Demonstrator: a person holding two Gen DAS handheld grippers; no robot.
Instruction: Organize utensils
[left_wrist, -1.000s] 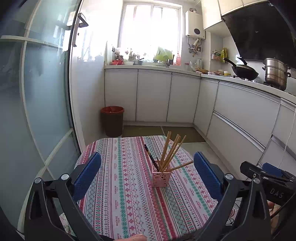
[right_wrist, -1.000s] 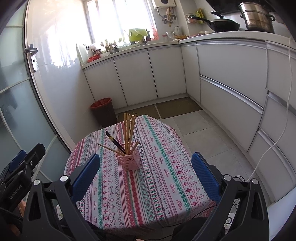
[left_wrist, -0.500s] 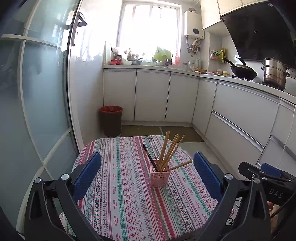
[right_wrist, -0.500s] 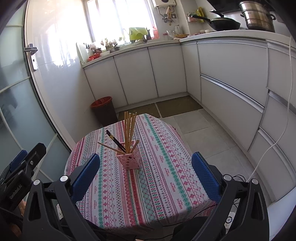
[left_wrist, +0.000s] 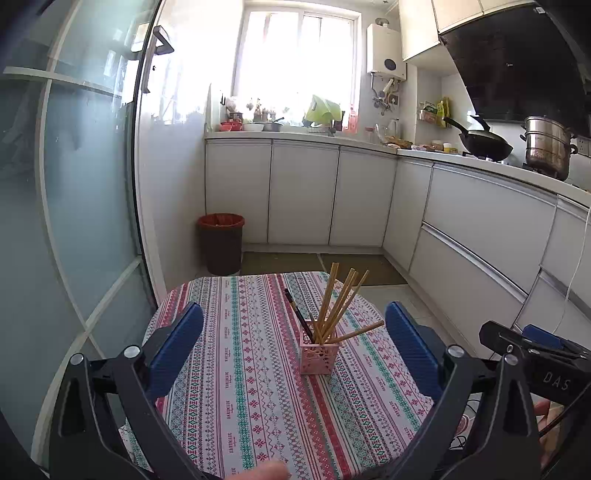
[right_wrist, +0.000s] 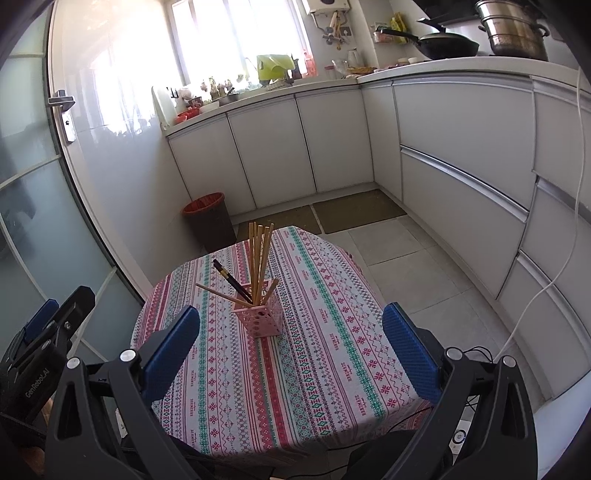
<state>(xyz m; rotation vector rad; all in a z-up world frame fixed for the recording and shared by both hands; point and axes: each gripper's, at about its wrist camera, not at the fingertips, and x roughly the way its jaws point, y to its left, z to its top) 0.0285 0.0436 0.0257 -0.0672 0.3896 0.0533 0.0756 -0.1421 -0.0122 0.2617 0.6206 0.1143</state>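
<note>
A pink perforated holder (left_wrist: 319, 357) stands near the middle of the patterned tablecloth (left_wrist: 240, 369). Several wooden chopsticks (left_wrist: 341, 299) and a dark pair (left_wrist: 297, 314) stand in it; one wooden stick leans out sideways. In the right wrist view the holder (right_wrist: 260, 319) and its chopsticks (right_wrist: 258, 254) stand on the tablecloth (right_wrist: 332, 350). My left gripper (left_wrist: 293, 343) is open and empty, held back above the table's near side. My right gripper (right_wrist: 291, 345) is open and empty, also held back from the holder.
A dark bin with a red liner (left_wrist: 221, 242) stands on the floor beyond the table. White cabinets (left_wrist: 480, 236) run along the back and right. A glass door (left_wrist: 74, 221) is on the left. A wok (left_wrist: 484, 142) and steel pot (left_wrist: 548, 146) sit on the counter.
Both grippers have drawn back slightly from the table, so the holder looks a little smaller. Nothing on the table has moved.
</note>
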